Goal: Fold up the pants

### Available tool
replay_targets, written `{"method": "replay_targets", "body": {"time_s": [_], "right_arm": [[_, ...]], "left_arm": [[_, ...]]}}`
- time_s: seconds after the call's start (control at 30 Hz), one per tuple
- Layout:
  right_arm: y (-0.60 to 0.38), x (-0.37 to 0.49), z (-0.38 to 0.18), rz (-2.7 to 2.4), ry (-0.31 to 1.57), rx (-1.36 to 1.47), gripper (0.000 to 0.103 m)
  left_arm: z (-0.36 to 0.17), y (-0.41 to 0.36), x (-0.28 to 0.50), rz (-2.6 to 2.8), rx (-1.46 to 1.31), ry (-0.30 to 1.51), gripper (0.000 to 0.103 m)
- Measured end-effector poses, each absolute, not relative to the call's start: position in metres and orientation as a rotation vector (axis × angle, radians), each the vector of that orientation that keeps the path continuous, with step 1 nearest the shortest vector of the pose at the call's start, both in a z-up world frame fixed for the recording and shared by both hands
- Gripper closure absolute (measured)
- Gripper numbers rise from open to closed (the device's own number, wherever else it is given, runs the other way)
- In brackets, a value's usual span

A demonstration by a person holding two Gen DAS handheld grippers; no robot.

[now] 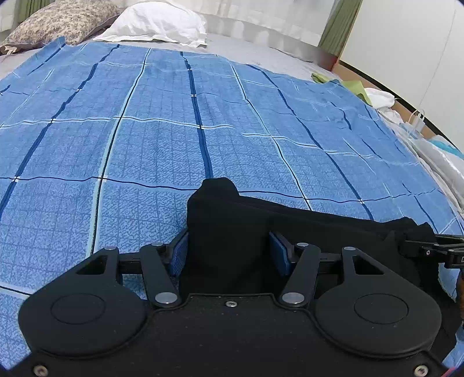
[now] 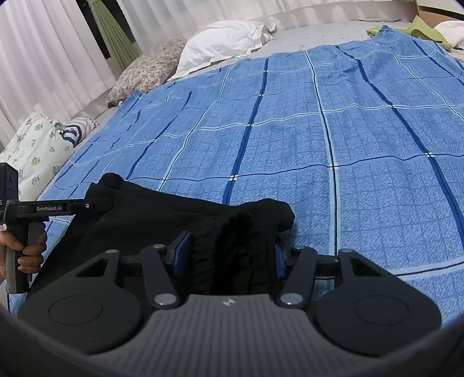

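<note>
Above blue blanket (image 1: 145, 130), both grippers (image 1: 229, 252) (image 2: 229, 255) clamp black pants (image 1: 232, 220).

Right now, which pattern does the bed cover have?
Blue plaid bed cover, clearest in the right wrist view.

We see a blue plaid blanket (image 1: 162, 121) spread flat over most of the bed (image 1: 261, 52), its grey sheet bare along the far edge. At the head of the bed lie a white pillow (image 1: 156, 23) and, touching it, a floral brown pillow (image 1: 58, 23). Near one side edge we find a pale flowered bundle (image 2: 37, 148) with a striped cloth (image 2: 76, 130) just beside it. At the opposite far corner sit a green cloth (image 2: 420, 29) and white fabric (image 1: 380, 97). White curtains (image 2: 43, 58) and a green drape (image 2: 113, 34) hang behind.
</note>
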State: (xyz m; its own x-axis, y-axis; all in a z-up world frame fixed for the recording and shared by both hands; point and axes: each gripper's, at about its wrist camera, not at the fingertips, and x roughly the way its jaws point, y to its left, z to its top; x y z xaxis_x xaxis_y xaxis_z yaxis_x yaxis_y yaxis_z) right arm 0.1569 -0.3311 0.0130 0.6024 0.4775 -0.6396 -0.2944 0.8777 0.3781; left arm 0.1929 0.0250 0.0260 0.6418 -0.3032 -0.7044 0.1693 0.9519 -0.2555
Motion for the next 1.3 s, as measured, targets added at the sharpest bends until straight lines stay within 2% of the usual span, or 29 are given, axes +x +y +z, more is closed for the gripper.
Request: {"method": "replay_targets", "body": {"time_s": [0.13, 0.2, 0.27, 0.33, 0.4, 0.6, 0.9, 1.0, 1.07, 1.1, 1.13, 1.17, 1.23, 1.3], "right_arm": [[-0.331, 0.157, 0.013, 0.450, 0.809, 0.246, 0.047], [-0.330, 0.156, 0.013, 0.450, 0.807, 0.247, 0.049], [-0.329, 0.155, 0.014, 0.454, 0.800, 0.249, 0.056], [-0.326, 0.153, 0.015, 0.465, 0.788, 0.254, 0.062], [-0.319, 0.151, 0.017, 0.476, 0.769, 0.247, 0.064], [-0.296, 0.160, 0.027, 0.471, 0.725, 0.196, 0.066], [-0.266, 0.198, 0.032, 0.481, 0.711, 0.174, 0.066], [-0.259, 0.207, 0.021, 0.454, 0.744, 0.154, 0.060], [-0.261, 0.208, 0.016, 0.430, 0.748, 0.173, 0.048], [-0.264, 0.208, 0.016, 0.415, 0.749, 0.193, 0.047], [-0.265, 0.206, 0.017, 0.399, 0.751, 0.207, 0.040], [-0.267, 0.204, 0.019, 0.379, 0.751, 0.208, 0.028], [-0.268, 0.197, 0.026, 0.353, 0.741, 0.185, 0.023], [-0.272, 0.186, 0.036, 0.330, 0.718, 0.161, 0.020]], "left_arm": [[0.024, 0.028, 0.197, -0.283, -0.211, 0.838, 0.039], [0.023, 0.026, 0.199, -0.272, -0.215, 0.833, 0.039], [0.025, 0.024, 0.196, -0.243, -0.197, 0.814, 0.053], [0.028, 0.023, 0.191, -0.228, -0.186, 0.787, 0.076], [0.034, 0.023, 0.184, -0.214, -0.167, 0.757, 0.082], [0.047, 0.015, 0.164, -0.131, -0.032, 0.664, 0.083], [0.046, 0.039, 0.186, -0.042, -0.047, 0.684, 0.083], [0.032, 0.045, 0.191, -0.029, -0.063, 0.710, 0.079], [0.028, 0.046, 0.191, -0.021, -0.064, 0.712, 0.076], [0.029, 0.046, 0.191, -0.014, -0.062, 0.711, 0.069], [0.030, 0.046, 0.191, 0.000, -0.057, 0.712, 0.061], [0.034, 0.046, 0.190, 0.021, -0.049, 0.707, 0.058], [0.041, 0.046, 0.181, 0.044, -0.033, 0.679, 0.048], [0.050, 0.046, 0.170, 0.062, -0.017, 0.648, 0.045]]}}
